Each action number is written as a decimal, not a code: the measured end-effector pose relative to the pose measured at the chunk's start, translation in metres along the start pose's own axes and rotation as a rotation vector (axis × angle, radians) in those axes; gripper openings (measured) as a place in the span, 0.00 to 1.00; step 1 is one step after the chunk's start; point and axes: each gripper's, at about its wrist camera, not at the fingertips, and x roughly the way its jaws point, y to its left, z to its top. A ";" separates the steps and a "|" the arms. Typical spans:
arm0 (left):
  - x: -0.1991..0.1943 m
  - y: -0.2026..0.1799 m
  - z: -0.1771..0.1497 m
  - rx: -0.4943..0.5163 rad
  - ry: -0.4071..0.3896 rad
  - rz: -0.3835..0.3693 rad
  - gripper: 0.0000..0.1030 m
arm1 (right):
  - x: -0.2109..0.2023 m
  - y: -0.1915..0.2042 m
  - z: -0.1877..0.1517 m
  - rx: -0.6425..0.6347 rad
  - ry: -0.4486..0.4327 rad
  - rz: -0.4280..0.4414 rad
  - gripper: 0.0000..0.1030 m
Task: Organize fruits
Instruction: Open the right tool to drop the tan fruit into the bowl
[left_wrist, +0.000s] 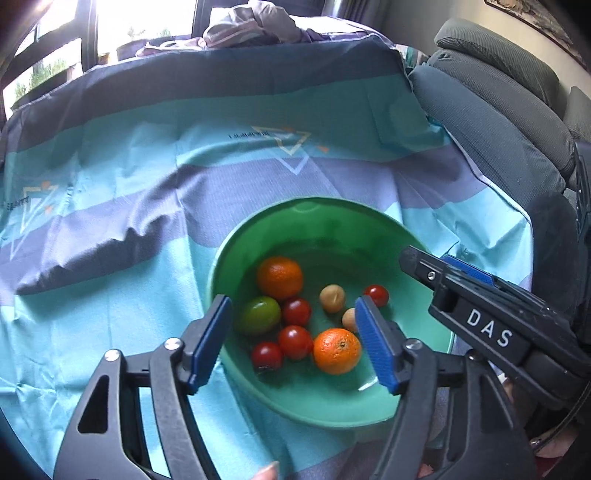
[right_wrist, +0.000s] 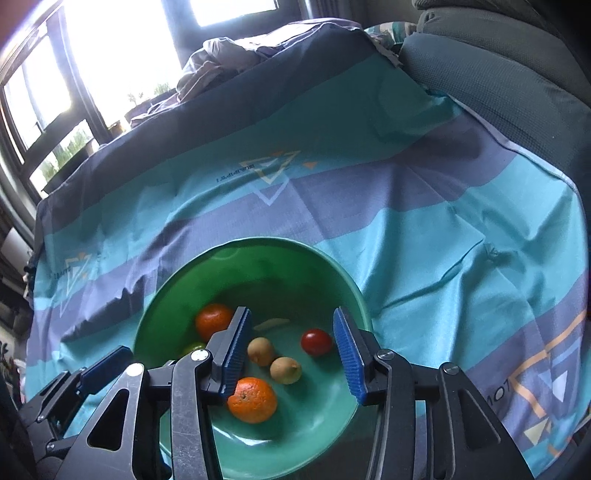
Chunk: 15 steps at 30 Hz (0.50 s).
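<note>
A green bowl (left_wrist: 258, 236) sits on a striped teal cloth and also shows in the right wrist view (right_wrist: 177, 280). It holds two oranges (left_wrist: 337, 350) (left_wrist: 280, 277), several red tomatoes (left_wrist: 295, 341), a green tomato (left_wrist: 259, 314) and two small tan fruits (left_wrist: 332, 297). My left gripper (left_wrist: 293, 343) is open and empty, just above the bowl's near side. My right gripper (right_wrist: 291, 350) is open and empty over the bowl, above the tan fruits (right_wrist: 285, 370), an orange (right_wrist: 252, 399) and a red tomato (right_wrist: 316, 342). It shows in the left wrist view (left_wrist: 480, 291) at the bowl's right.
The teal and purple cloth (left_wrist: 147, 184) covers the surface, with a raised fold (left_wrist: 92, 258) left of the bowl. A grey upholstered chair (left_wrist: 498, 110) stands at the right. Crumpled fabric (left_wrist: 251, 26) and windows lie at the far edge.
</note>
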 end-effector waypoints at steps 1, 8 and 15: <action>-0.003 0.001 0.000 -0.002 -0.008 0.005 0.70 | -0.002 0.000 0.000 -0.001 -0.007 -0.002 0.46; -0.017 0.005 0.000 0.005 -0.035 -0.009 0.71 | -0.012 0.002 0.002 -0.007 -0.039 -0.010 0.46; -0.018 0.007 -0.001 -0.001 -0.044 -0.013 0.71 | -0.016 0.004 0.001 -0.014 -0.049 -0.032 0.46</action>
